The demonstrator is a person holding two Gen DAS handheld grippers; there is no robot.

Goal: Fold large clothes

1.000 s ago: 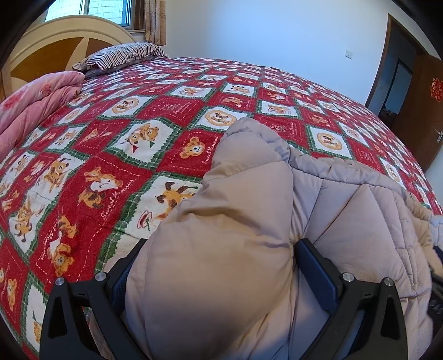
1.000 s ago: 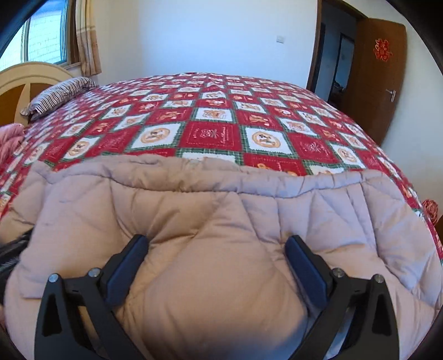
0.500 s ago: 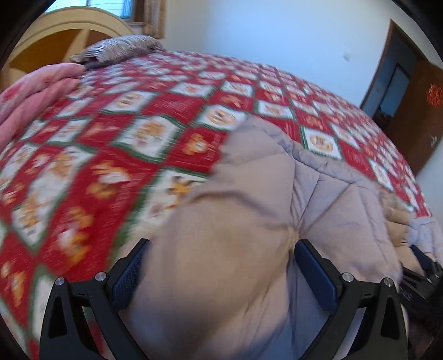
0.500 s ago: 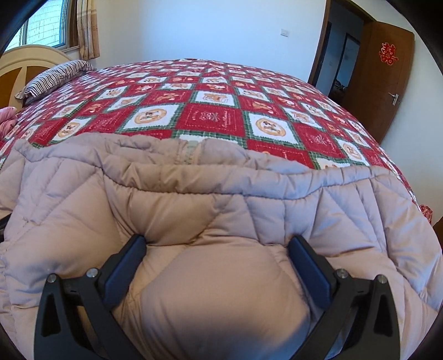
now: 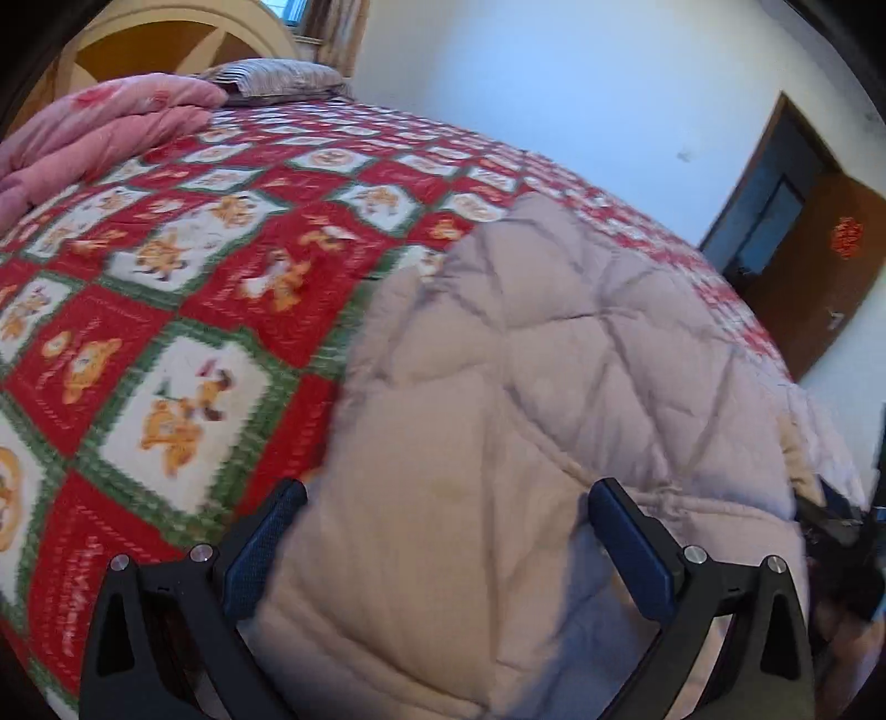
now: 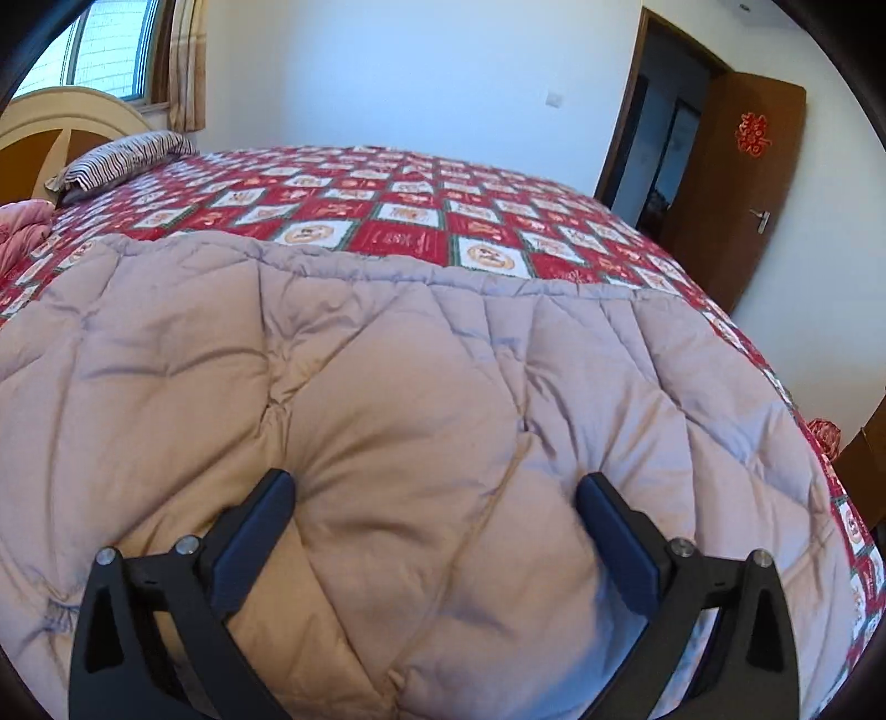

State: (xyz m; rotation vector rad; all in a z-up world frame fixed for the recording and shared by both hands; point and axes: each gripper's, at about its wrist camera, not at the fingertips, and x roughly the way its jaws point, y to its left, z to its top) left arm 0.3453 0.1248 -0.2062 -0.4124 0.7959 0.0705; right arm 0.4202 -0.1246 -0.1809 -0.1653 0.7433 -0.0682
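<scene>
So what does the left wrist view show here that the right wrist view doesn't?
Only the left wrist view shows the pink blanket's full folds and dark gear past the coat's edge. Only the right shows the window and door handle. Both show the beige quilted coat bulging between wide-set fingers of the left gripper and right gripper, on the red patterned bedspread.

White walls [image 6: 421, 72], window [image 6: 105, 55], open brown door [image 6: 736, 183], arched headboard [image 5: 166, 44]
</scene>
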